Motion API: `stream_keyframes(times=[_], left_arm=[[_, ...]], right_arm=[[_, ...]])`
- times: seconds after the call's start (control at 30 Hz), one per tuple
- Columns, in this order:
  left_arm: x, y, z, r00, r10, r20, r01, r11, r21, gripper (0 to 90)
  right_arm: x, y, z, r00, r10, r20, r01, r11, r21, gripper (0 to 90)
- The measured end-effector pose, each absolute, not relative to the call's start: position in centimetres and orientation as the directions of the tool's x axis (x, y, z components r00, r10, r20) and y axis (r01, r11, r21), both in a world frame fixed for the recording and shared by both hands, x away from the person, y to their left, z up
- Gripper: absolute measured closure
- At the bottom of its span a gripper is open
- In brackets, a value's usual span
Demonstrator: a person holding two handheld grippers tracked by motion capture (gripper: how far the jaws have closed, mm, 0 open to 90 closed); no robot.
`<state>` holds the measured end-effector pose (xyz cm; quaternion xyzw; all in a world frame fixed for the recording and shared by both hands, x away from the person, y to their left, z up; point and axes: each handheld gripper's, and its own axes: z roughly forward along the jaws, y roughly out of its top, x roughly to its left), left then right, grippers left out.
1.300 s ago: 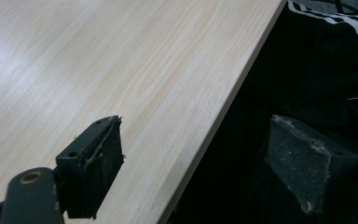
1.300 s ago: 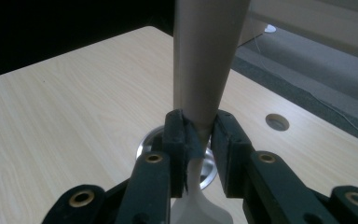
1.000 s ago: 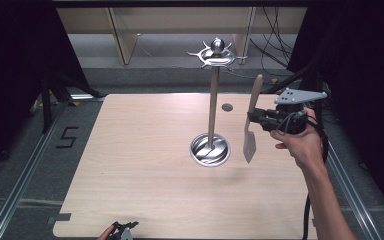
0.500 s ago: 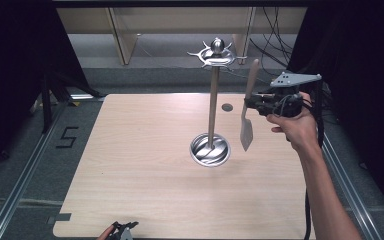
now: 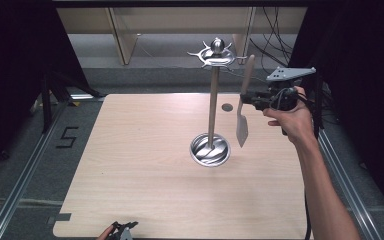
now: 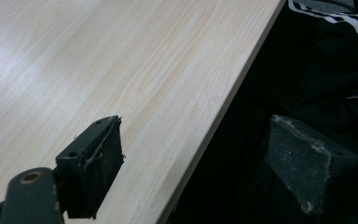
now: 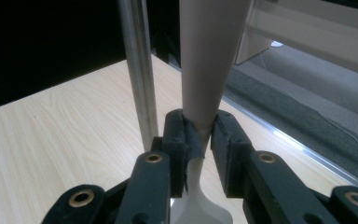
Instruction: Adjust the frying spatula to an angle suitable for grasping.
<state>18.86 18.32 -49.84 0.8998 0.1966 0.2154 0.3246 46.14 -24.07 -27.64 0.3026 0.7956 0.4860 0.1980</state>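
Now the right gripper [image 5: 250,98] pinches the spatula [image 5: 243,107] beside the hook stand [image 5: 213,100]; lift its handle tip slowly toward a top hook. The left gripper [image 6: 191,163] gapes wide.

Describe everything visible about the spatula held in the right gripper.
The spatula is a pale beige-grey utensil, possibly plastic or silicone, with a tapered handle and a flat blade. It hangs roughly upright in the air, handle up, blade down, above the table's right part, beside the metal stand's pole without touching it. The right gripper jaws clamp its narrow neck.
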Motion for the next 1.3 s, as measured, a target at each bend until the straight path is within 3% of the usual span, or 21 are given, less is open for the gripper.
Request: stream_keyframes(times=[1.3], left_arm=[[18.8, 18.3, -49.8, 0.829, 0.493, 0.264, 0.210, -0.712, 0.670, 17.6]], right_arm=[[47.8, -23.3, -27.1, -0.799, 0.601, 0.009, 0.324, 0.417, 0.849, 76.3]])
